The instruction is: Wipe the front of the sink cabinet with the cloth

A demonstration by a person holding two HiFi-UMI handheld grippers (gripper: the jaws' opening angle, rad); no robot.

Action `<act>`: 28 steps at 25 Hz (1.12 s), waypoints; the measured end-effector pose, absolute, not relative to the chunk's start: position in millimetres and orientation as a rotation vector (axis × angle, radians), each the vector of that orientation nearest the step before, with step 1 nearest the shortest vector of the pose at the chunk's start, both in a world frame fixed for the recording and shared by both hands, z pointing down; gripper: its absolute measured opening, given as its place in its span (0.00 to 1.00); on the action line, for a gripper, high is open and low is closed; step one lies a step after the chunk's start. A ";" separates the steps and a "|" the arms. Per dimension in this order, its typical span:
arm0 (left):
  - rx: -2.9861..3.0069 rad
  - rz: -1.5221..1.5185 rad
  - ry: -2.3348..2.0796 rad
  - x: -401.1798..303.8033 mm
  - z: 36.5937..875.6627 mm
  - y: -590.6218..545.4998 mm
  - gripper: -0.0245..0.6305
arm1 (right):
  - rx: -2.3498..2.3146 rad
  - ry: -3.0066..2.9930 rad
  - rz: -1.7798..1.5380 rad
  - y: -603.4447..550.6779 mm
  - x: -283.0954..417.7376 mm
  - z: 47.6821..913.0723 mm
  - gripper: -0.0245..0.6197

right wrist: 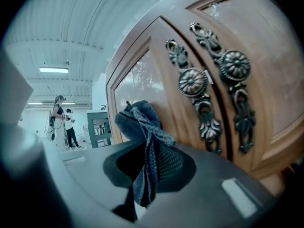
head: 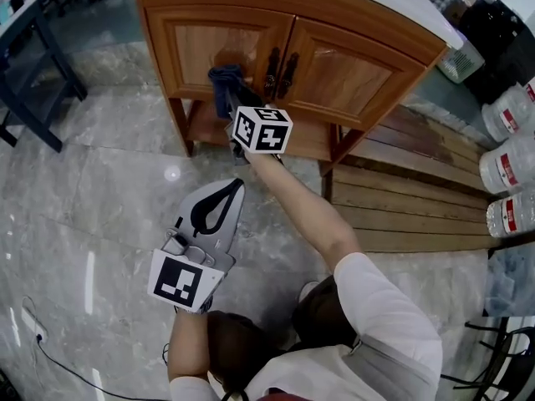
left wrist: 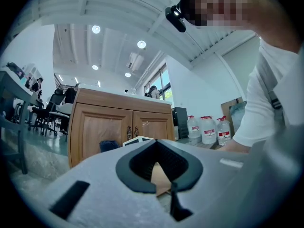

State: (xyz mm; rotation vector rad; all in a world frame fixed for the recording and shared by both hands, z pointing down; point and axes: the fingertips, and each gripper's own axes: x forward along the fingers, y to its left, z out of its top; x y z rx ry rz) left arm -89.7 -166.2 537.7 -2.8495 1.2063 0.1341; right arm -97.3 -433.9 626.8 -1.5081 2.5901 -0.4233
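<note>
The wooden sink cabinet [head: 251, 11] has two doors with dark ornate handles [head: 280, 73]. A dark blue cloth [head: 224, 80] is pressed against the left door [head: 209, 48], just left of the handles. My right gripper [head: 228, 109] is shut on it. In the right gripper view the cloth [right wrist: 142, 127] bunches out of the shut right gripper [right wrist: 147, 175], touching the left door panel [right wrist: 137, 80] beside the handles [right wrist: 197, 99]. My left gripper [head: 226, 195] is held low over the floor, shut and empty. The left gripper view shows the left gripper [left wrist: 156, 148] facing the cabinet [left wrist: 109, 125].
Large water bottles [head: 504, 167] stand at the right beside a slatted wooden platform [head: 401, 199]. A dark table frame [head: 33, 82] is at the left. A white basket [head: 460, 61] sits right of the cabinet. A cable [head: 50, 353] lies on the marble floor [head: 100, 190].
</note>
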 end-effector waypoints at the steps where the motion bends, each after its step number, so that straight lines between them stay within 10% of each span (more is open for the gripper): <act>1: -2.848 0.136 1.208 -89.4 537.7 -165.3 0.04 | -1.516 2.584 -0.421 -432.3 -91.0 627.2 0.12; 28: -2.837 0.003 1.137 -72.7 545.7 -157.5 0.04 | -1.684 2.492 -0.389 -394.2 44.8 637.7 0.12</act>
